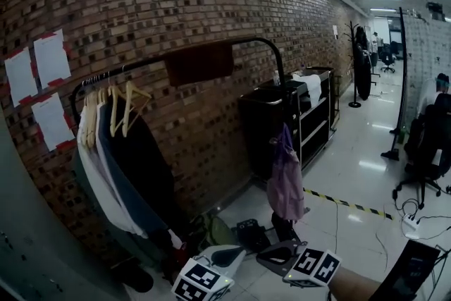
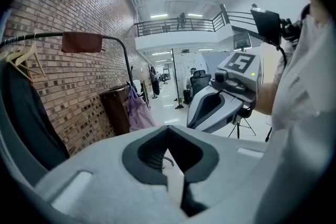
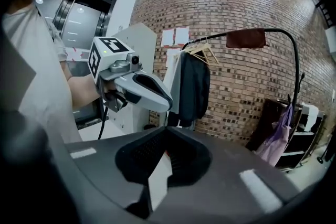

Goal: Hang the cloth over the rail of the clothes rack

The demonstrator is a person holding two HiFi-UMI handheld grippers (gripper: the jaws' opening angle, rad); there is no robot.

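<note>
Brown cloth [image 1: 199,63] draped over the top rail [image 1: 250,39] of the clothes rack [image 1: 282,84], near its right-hand bend and apart from the hangers [image 1: 127,106] at the left end. Left claw [image 2: 173,165] and right claw [image 3: 157,178]: both pressed together, empty, low before the rack. Wall sheets [image 1: 51,56]: print too small to read.

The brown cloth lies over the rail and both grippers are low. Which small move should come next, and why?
Probably only drawing both hands back to rest: the brown cloth already drapes over the rail, and the left gripper and right gripper are shut, empty and well below it.
</note>
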